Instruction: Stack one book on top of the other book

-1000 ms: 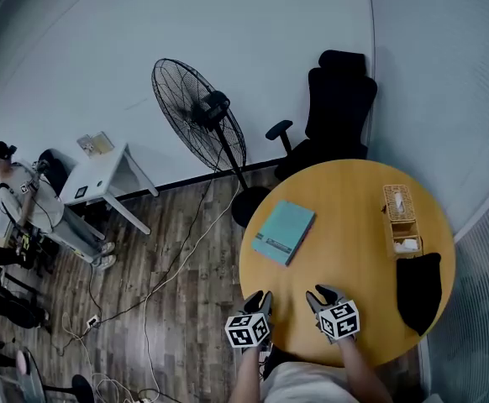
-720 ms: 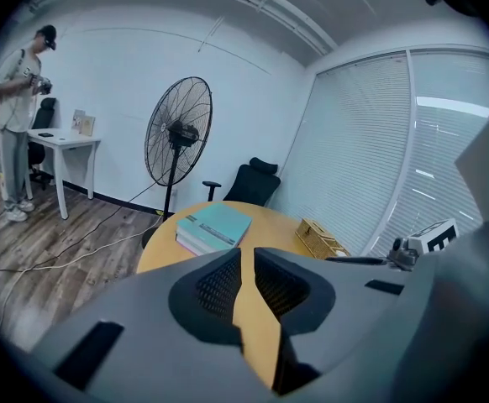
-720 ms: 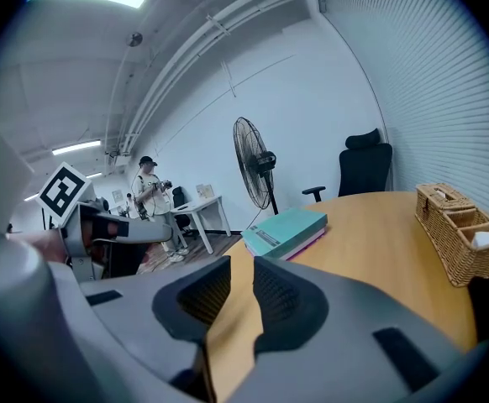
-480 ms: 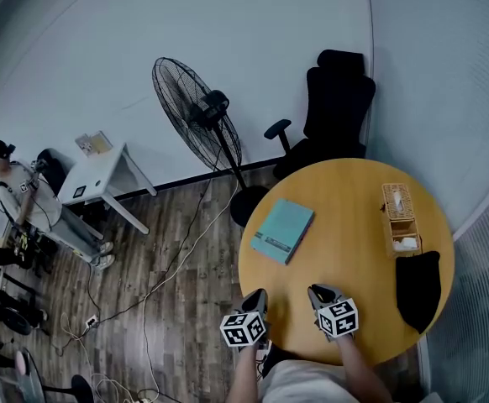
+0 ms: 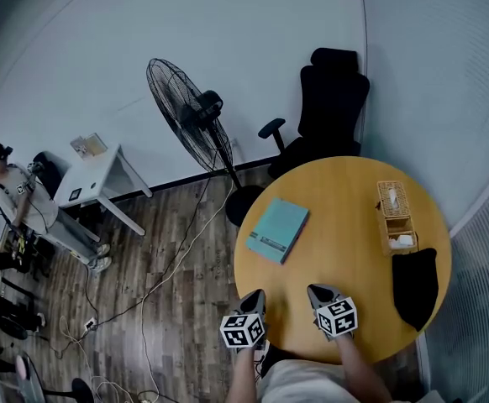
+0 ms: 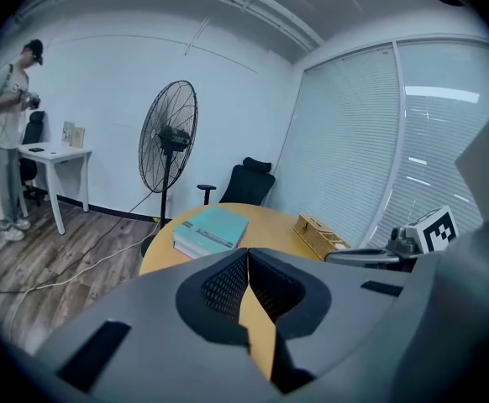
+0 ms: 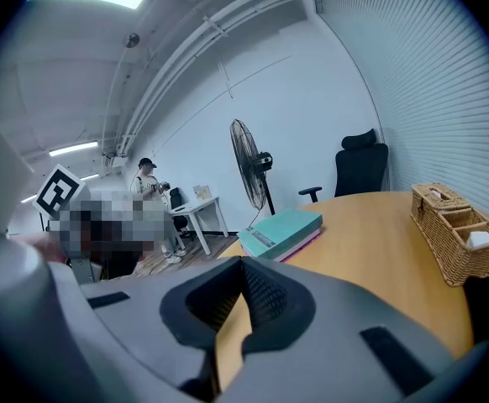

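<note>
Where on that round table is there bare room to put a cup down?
The broad middle of the table, between the books and the basket, is bare. So is the far edge by the chair. The right side is crowded: the basket and a black item sit close together.

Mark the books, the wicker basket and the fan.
books (image 5: 280,228): head view, middle of the teal top cover.
basket (image 7: 448,247): right gripper view, woven side wall.
fan (image 5: 181,114): head view, wire guard near its centre.
</note>
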`<state>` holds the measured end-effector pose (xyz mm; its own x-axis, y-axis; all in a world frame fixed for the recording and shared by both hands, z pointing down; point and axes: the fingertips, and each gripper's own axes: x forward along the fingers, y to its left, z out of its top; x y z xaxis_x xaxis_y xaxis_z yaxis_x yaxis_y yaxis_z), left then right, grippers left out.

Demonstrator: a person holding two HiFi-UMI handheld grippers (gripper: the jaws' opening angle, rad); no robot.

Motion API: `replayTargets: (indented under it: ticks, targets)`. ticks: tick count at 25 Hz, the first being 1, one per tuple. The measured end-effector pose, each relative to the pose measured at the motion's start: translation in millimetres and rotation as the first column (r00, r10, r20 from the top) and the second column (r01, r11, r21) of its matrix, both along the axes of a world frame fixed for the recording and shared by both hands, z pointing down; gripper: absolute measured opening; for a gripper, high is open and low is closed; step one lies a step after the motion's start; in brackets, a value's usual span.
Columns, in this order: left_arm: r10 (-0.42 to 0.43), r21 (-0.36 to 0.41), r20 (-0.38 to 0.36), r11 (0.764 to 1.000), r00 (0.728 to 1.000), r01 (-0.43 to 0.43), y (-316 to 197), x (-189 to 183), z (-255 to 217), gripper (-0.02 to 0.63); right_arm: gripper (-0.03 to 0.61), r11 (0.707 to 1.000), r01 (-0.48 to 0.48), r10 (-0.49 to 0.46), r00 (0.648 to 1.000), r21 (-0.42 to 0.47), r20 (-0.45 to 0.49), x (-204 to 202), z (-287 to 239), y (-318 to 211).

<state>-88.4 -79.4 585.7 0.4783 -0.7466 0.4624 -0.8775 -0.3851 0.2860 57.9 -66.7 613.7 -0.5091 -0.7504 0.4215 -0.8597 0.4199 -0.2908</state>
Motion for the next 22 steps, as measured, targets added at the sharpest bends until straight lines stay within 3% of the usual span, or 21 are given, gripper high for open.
replayTargets:
  ticks: [9, 22]
  targets:
    - [0.007, -0.001, 0.056, 1.0, 0.998, -0.007, 2, -1, 2, 0.029, 0.022, 1.0, 0.007, -0.007, 1.0, -0.005, 0.001, -2, 1, 1]
    - [0.007, -0.02, 0.039, 1.0, 0.999, -0.006, 3, -2, 5, 0.026, 0.021, 0.999, 0.046, -0.046, 0.999, -0.013, 0.006, -11, 2, 5]
